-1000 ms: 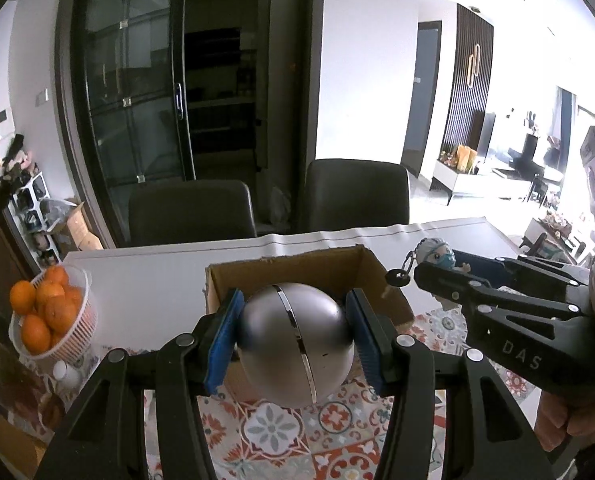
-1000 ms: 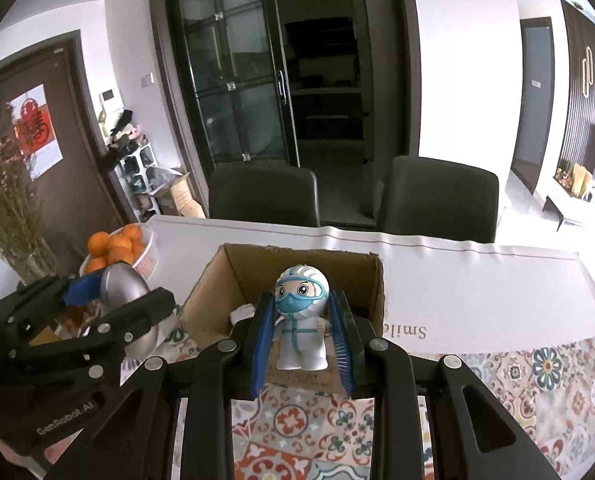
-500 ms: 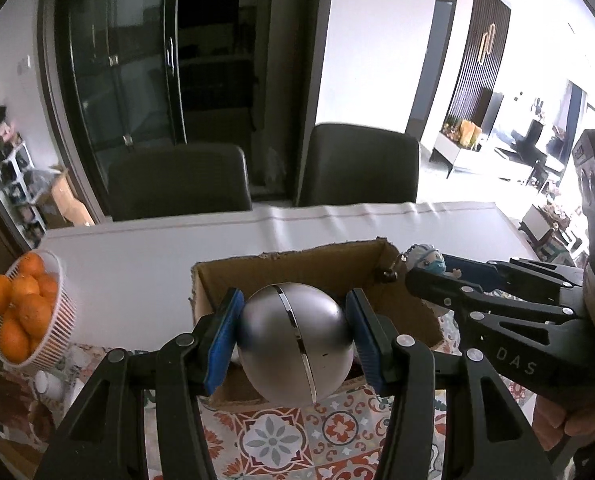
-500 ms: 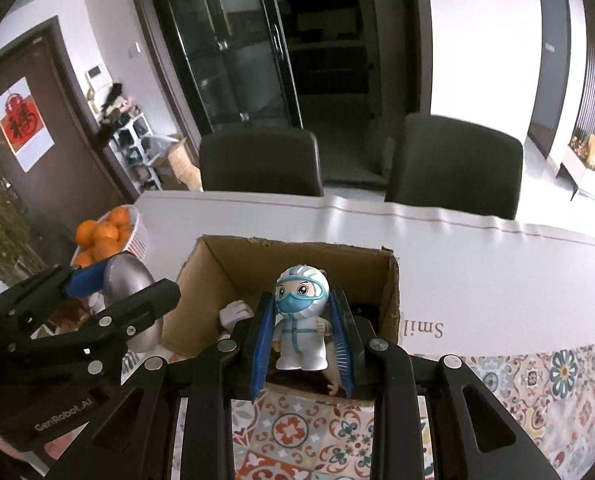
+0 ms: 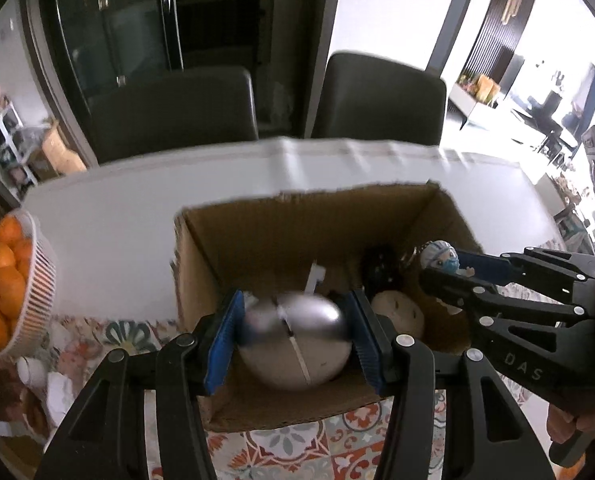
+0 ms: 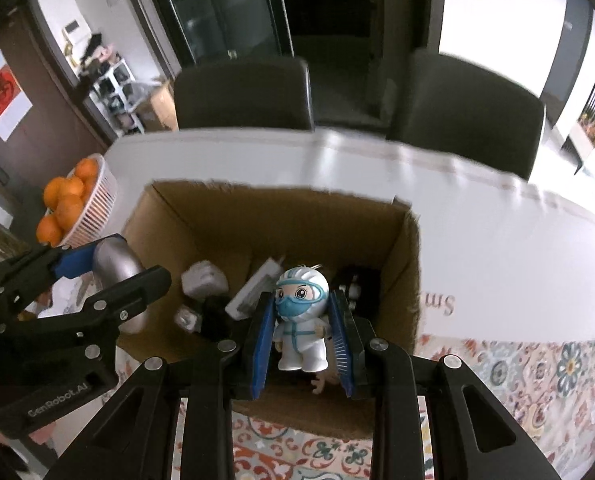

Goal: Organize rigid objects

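My left gripper [image 5: 293, 336] is shut on a silver metal ball [image 5: 295, 342] and holds it over the near left part of the open cardboard box [image 5: 281, 224]. My right gripper [image 6: 303, 332] is shut on a small white figurine with a blue mask [image 6: 301, 318] and holds it over the box's [image 6: 411, 264] near right part. The figurine [image 5: 441, 258] and the right gripper [image 5: 457, 276] show in the left wrist view; the ball [image 6: 117, 270] and the left gripper [image 6: 109, 276] show in the right wrist view. Several small items lie inside the box.
A white basket of oranges [image 5: 5, 284] stands left of the box; it also shows in the right wrist view [image 6: 73, 204]. Two dark chairs [image 5: 177, 112] stand behind the white table [image 5: 117, 220]. A patterned mat [image 6: 517, 380] covers the near side.
Both grippers have moved forward and tilted down over the box, so its inside now shows. Each gripper still holds its object.
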Motion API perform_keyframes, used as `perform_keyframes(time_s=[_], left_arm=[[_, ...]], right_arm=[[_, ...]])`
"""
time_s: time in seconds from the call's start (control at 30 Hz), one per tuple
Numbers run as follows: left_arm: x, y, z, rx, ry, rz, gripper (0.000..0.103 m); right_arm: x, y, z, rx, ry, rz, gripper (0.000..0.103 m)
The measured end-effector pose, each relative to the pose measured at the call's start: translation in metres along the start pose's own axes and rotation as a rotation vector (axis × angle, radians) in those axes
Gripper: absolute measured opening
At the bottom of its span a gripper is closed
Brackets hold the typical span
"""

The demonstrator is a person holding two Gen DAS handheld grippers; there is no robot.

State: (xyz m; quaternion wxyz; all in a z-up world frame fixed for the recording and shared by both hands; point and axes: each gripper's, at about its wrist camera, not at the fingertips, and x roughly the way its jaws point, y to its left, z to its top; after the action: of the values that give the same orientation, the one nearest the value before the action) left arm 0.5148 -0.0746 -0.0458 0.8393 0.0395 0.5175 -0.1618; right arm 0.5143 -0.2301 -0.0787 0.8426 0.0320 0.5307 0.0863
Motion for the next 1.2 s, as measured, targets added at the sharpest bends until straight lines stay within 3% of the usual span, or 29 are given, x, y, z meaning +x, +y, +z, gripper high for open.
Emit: perform_keyframes(time_s=[0.3,0.47,0.53,0.67,0.83,0.93,1.07,1.2], left_arm=[[0.012,0.001,-0.002,-0.02,0.05,0.009,0.048],[0.008,0.002,-0.008,-0.022,0.046,0.06,0.059],[0.005,0.003,-0.013,-0.023,0.041,0.095,0.059],[-0.01,0.001,-0.02,-0.031,0.009,0.153,0.067],[-0.048,-0.008,-0.036,-0.001,-0.094,0.243,0.078],[-0.074,-0.015,-0.049,0.003,-0.153,0.26,0.086],[-0.109,-0.02,-0.069,-0.029,-0.233,0.249,0.102],[-0.139,-0.026,-0.087,-0.034,-0.3,0.282,0.103]], right_arm=[[0.031,-0.009,-0.002,0.052,0.095,0.053,0.029],[0.032,-0.006,-0.002,0.04,0.103,0.029,0.034],[0.028,-0.005,-0.003,0.036,0.094,0.012,0.034],[0.012,-0.002,-0.011,0.056,0.048,-0.041,0.037],[-0.025,0.0,-0.03,0.091,-0.06,-0.091,0.05],[-0.052,0.004,-0.045,0.102,-0.128,-0.116,0.053],[-0.09,0.012,-0.068,0.113,-0.226,-0.142,0.069],[-0.127,0.022,-0.092,0.116,-0.333,-0.178,0.081]])
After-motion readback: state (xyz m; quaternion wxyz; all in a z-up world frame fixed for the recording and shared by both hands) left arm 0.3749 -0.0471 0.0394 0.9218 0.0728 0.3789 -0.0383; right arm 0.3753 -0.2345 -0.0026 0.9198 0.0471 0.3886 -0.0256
